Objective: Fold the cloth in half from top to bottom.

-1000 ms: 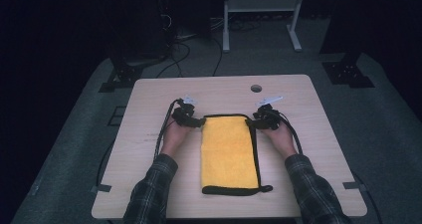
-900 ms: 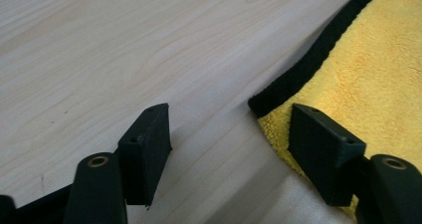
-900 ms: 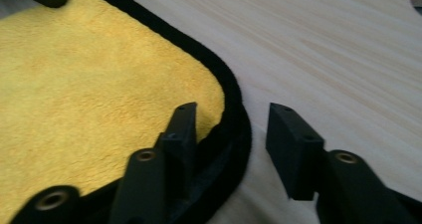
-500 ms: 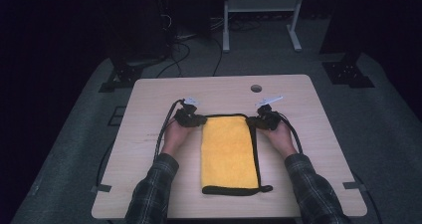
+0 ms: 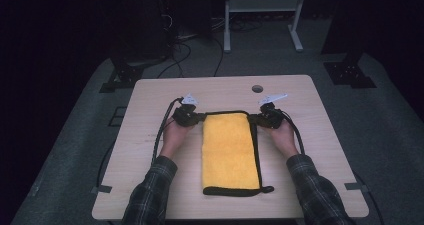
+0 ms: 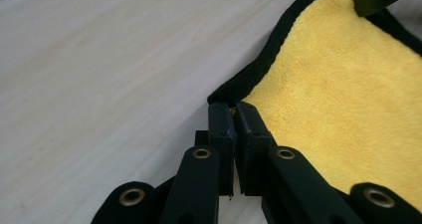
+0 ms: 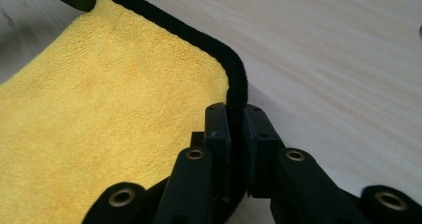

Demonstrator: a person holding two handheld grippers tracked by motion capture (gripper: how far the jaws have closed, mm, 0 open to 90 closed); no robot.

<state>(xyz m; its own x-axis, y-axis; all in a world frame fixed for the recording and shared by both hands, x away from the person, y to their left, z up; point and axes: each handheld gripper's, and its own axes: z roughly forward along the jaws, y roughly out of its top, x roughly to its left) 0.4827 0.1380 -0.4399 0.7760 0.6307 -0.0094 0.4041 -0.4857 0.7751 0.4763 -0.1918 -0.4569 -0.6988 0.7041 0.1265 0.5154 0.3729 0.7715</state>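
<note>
A yellow towel (image 5: 231,150) with black edging lies folded lengthwise on the wooden table (image 5: 150,110). My left gripper (image 5: 200,117) is at its far left corner. In the left gripper view the jaws (image 6: 234,107) have just been closing and now pinch the black hem of the towel (image 6: 338,99). My right gripper (image 5: 254,119) is at the far right corner. Its jaws (image 7: 235,109) have also just been closing and clamp the hem of the towel (image 7: 99,99). Each gripper view catches the other gripper's tip at the opposite corner.
A round hole (image 5: 257,88) sits in the table beyond the right gripper. Black cables (image 5: 160,135) trail back along both forearms. A white stand (image 5: 260,5) and dark equipment feet (image 5: 350,75) are on the grey floor behind the table.
Both pairs of jaws have closed onto the towel's far corners. The hands have barely shifted; the left one has lifted a little.
</note>
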